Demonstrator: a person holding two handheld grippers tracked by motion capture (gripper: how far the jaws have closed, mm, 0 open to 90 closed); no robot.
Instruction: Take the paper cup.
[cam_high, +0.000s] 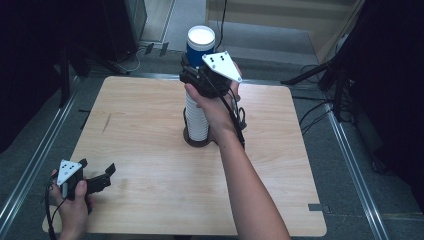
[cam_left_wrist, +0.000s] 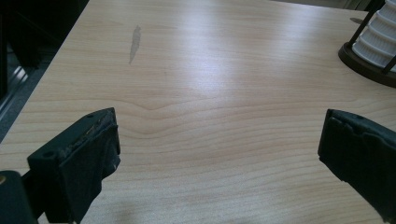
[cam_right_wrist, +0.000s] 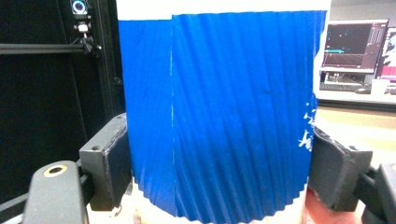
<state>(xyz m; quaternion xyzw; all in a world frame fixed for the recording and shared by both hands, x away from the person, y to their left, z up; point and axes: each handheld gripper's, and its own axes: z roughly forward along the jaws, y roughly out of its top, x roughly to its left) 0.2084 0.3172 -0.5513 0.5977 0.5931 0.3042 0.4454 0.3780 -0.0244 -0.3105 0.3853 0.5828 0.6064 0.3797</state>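
Your right gripper (cam_high: 197, 75) clamps the blue ribbed paper cup (cam_high: 200, 47) at twelve o'clock; left gripper (cam_high: 97, 172), seven o'clock, gapes apart.

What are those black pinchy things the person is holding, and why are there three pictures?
Those are claws: tools with two black jaws that a person squeezes by hand. There is no robot here. One picture comes from a camera high above the wooden table. The other two come from small cameras riding on each claw.

The right claw has its jaws against both sides of a blue paper cup, at the top of a tall stack of white cups standing in a dark holder.

The left claw rests near the table's corner with its jaws wide apart, holding nothing.
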